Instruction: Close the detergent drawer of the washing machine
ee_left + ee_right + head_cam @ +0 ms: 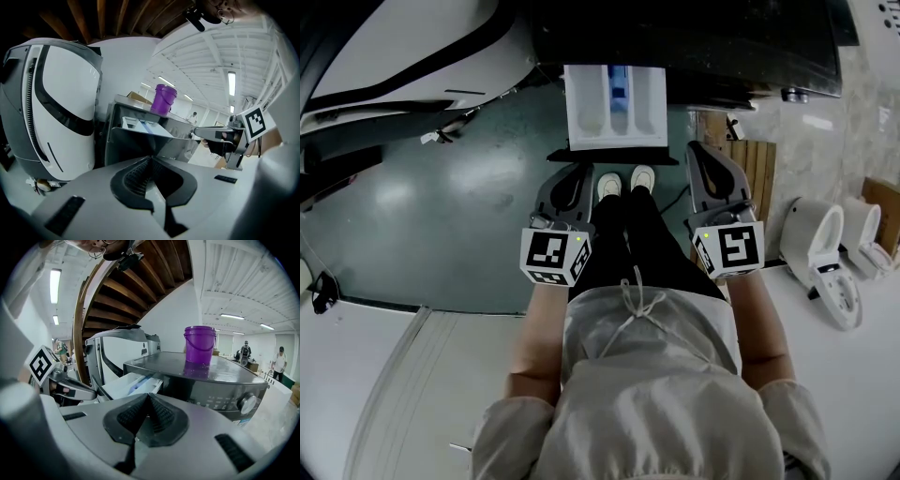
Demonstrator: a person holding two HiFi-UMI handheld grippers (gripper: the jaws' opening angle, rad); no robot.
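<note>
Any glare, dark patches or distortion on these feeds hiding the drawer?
Head view: detergent drawer bright and clear, washing machine top nearly black, glare on the floor. Left gripper view: heavy fisheye, dark corners. Right gripper view: same bending; purple bucket mirrored in the glossy top.

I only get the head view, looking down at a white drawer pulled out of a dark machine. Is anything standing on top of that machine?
Observer: Yes. The right gripper view shows a purple bucket standing upright on the flat top of the washing machine.
Operator: Are the two tools the person carries holding anything?
Observer: No. The left hand-held gripper and the right hand-held gripper each show their jaws together in their own views, with nothing between them.
Operator: Is anyone else in the room?
Observer: Yes. In the right gripper view a person stands in the background, beyond the machine's right end.
</note>
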